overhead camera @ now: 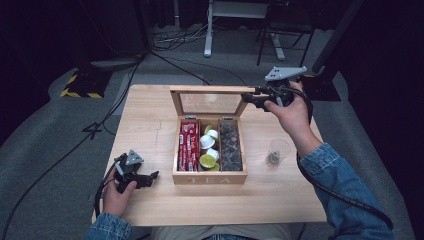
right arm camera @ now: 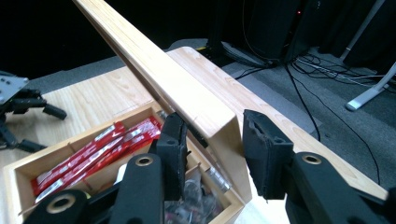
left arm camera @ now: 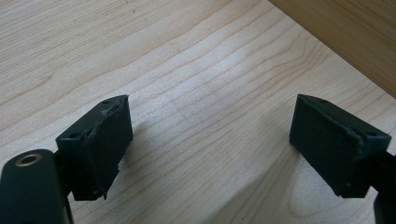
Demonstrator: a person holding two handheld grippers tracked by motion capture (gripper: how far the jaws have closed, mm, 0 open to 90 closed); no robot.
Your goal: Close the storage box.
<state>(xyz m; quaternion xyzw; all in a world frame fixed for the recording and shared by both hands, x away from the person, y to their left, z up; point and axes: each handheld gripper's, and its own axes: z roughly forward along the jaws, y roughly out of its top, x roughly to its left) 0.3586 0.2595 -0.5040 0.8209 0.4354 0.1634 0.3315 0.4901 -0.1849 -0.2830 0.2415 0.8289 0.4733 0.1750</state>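
Note:
A wooden box marked TEA stands in the middle of the table with its glass-paned lid raised upright. Inside are red sachets, white and green capsules and dark capsules. My right gripper is at the lid's top right corner. In the right gripper view its jaws clamp the lid's wooden frame from both sides, above the red sachets. My left gripper rests low over the table left of the box, its jaws wide open over bare wood.
A clear plastic cup with something dark in its bottom stands on the table right of the box. Cables, a desk leg and a chair base lie on the grey floor beyond the table's far edge.

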